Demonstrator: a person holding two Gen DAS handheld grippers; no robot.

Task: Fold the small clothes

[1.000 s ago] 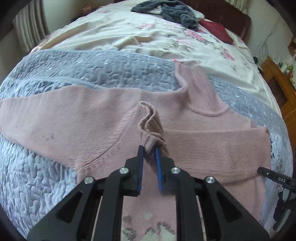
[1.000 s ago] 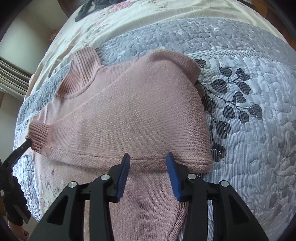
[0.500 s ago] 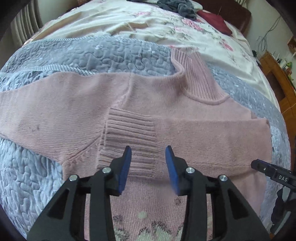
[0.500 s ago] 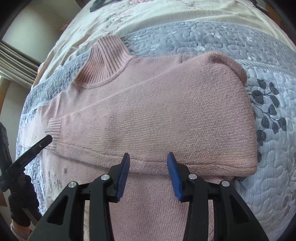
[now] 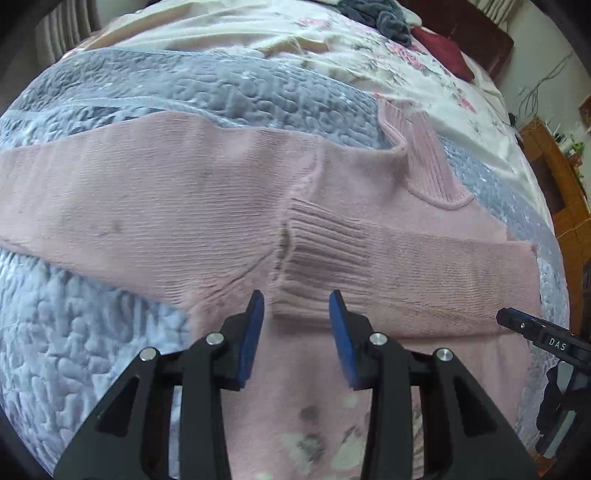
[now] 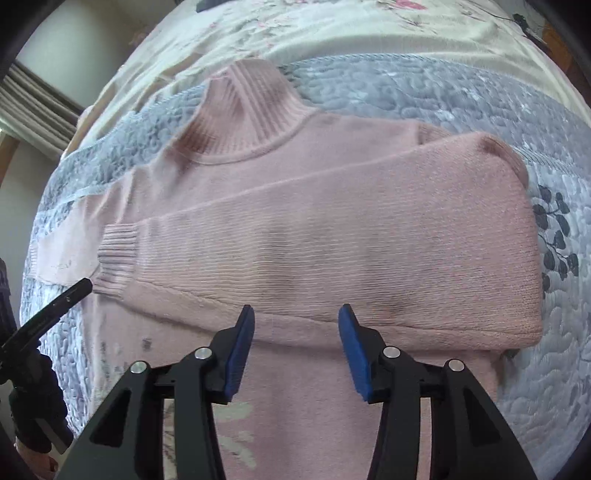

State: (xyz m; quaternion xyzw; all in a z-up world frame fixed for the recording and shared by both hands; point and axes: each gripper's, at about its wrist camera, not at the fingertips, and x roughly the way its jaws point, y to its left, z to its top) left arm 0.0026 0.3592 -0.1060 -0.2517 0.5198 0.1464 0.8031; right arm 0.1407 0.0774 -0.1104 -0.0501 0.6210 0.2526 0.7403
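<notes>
A pink knitted sweater (image 5: 207,206) with a ribbed turtleneck (image 5: 428,158) lies flat on the bed. One sleeve is folded across the chest, and its ribbed cuff (image 5: 317,254) rests just ahead of my left gripper (image 5: 295,306), which is open and empty. The other sleeve (image 5: 92,199) stretches out to the left. In the right wrist view the folded sleeve (image 6: 351,251) crosses the body with its cuff (image 6: 118,254) at the left, and the collar (image 6: 251,114) sits above. My right gripper (image 6: 295,321) hovers open over the sleeve's lower edge.
A grey-blue quilted blanket (image 5: 74,332) covers the bed under the sweater, over a floral sheet (image 5: 332,48). Dark grey clothes (image 5: 380,14) and a red item (image 5: 443,51) lie at the far end. A wooden cabinet (image 5: 561,184) stands to the right. The other gripper's tip (image 6: 51,306) shows at the left.
My left gripper let go of the cuff it pinched a second ago; the cuff now lies flat on the chest. Both grippers drew back and the sweater appears larger.
</notes>
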